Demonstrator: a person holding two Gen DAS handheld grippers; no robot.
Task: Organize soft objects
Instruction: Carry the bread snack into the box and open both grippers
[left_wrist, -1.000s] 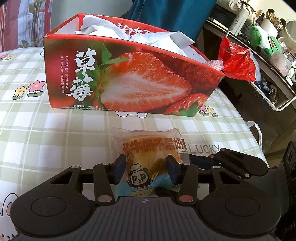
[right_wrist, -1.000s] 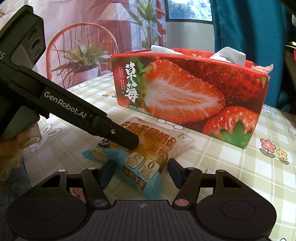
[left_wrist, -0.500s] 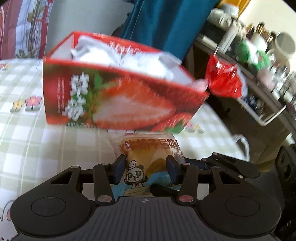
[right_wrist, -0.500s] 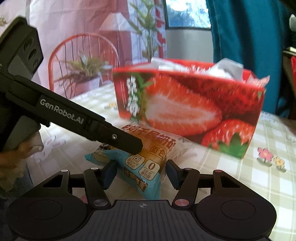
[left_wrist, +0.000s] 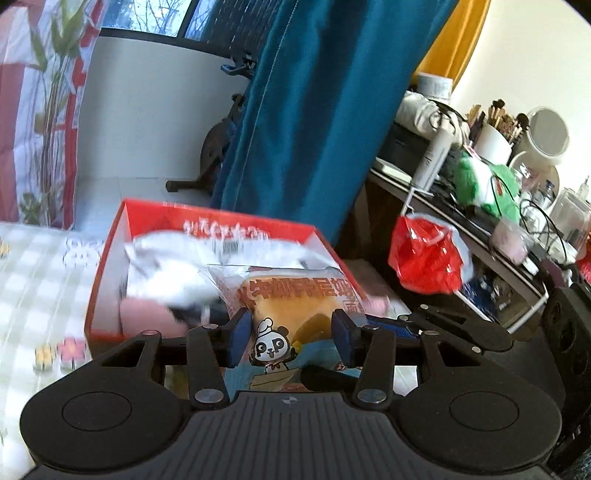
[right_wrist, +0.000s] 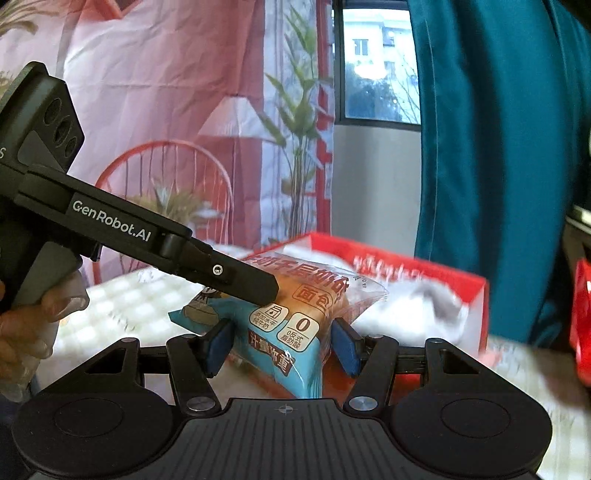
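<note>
Since a second ago, the bread packet (left_wrist: 291, 314) is being lifted off the worktop (left_wrist: 33, 280); both cameras are now looking down into the strawberry box (left_wrist: 110, 258), not at its side. Both grippers are sharing the load, likely because the soft packet sags under one pinch. Left gripper (left_wrist: 290, 338): jaws closed on the packet's panda-printed end. Right gripper (right_wrist: 282, 345): jaws closed on the blue end. Both are being held roughly level, pointed at the box from different sides, with the packet hanging above the near rim, over white cloth (left_wrist: 173, 273) already inside.
</note>
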